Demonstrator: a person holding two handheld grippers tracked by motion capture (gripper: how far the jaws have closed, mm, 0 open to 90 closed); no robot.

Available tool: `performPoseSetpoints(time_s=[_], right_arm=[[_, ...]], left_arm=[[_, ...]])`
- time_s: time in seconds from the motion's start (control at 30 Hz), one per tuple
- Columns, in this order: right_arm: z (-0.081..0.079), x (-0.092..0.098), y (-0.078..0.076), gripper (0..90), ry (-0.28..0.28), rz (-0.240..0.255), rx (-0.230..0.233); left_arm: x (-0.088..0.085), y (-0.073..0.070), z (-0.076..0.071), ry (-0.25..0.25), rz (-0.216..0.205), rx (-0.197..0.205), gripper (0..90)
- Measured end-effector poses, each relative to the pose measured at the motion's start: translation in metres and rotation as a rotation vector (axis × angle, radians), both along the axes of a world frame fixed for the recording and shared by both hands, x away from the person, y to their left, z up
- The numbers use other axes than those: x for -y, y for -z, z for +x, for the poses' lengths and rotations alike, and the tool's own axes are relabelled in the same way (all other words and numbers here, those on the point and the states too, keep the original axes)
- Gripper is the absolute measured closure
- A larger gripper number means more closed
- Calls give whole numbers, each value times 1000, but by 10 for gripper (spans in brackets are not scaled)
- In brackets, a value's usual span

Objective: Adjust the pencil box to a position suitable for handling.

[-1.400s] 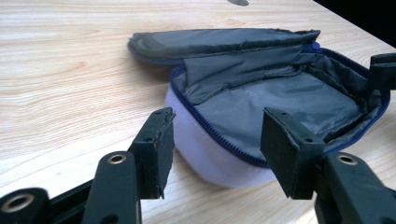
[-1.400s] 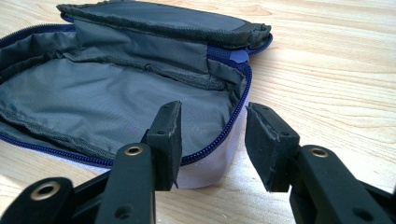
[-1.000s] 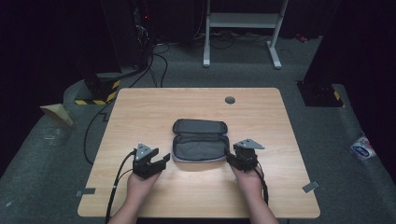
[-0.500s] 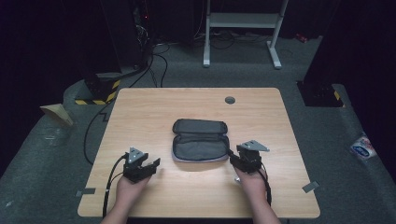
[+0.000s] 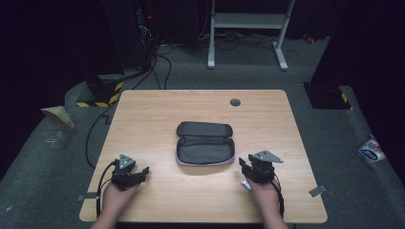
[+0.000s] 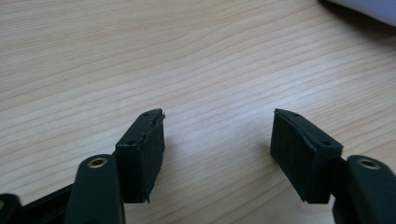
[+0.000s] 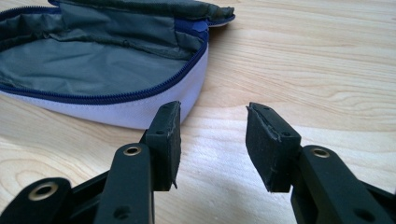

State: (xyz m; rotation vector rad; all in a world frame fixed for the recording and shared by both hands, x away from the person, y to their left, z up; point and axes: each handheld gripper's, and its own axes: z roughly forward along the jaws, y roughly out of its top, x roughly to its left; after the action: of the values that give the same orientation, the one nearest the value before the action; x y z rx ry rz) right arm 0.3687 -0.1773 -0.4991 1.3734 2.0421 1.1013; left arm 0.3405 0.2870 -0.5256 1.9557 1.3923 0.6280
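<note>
An unzipped grey pouch [image 5: 204, 143] with a blue zip lies open at the middle of the wooden table [image 5: 157, 114]; its grey lining [image 7: 93, 70] faces up. My left gripper [image 5: 142, 172] hovers low over bare wood near the front left, well clear of the pouch. Its jaws [image 6: 217, 135] have just been opening and stand open with nothing between them. My right gripper [image 5: 244, 166] sits just off the pouch's near right corner. It [image 7: 212, 135] is open, with only tabletop between the pads, and the pouch's pale side wall lies close beside one jaw.
A round cable hole [image 5: 235, 102] sits in the table's far side. Behind the table stand a white desk frame [image 5: 246, 28] and a yellow-black striped block [image 5: 102, 93] on the floor. A packet [image 5: 371, 151] lies on the floor at the right.
The left gripper has drawn away from the pouch's left edge, leftward and toward the front edge, and its jaws stand wider. The right gripper has backed off slightly toward the front.
</note>
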Motion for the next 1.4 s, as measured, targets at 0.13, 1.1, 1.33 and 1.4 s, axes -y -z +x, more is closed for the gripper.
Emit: performPoseSetpoints(time_s=[0.13, 1.1, 1.33, 1.4], right_arm=[[-4, 3, 1, 547, -5, -6, 6], [-44, 21, 12, 487, -54, -3, -38], [-51, 18, 17, 486, -78, -10, -56], [-53, 17, 18, 487, -79, -14, -70]], left_arm=[[-7, 3, -3, -25, -8, 6, 253], [-3, 4, -7, -15, -8, 12, 234], [-1, 3, -8, 3, -10, 10, 234], [-1, 3, -8, 9, -8, 10, 234]])
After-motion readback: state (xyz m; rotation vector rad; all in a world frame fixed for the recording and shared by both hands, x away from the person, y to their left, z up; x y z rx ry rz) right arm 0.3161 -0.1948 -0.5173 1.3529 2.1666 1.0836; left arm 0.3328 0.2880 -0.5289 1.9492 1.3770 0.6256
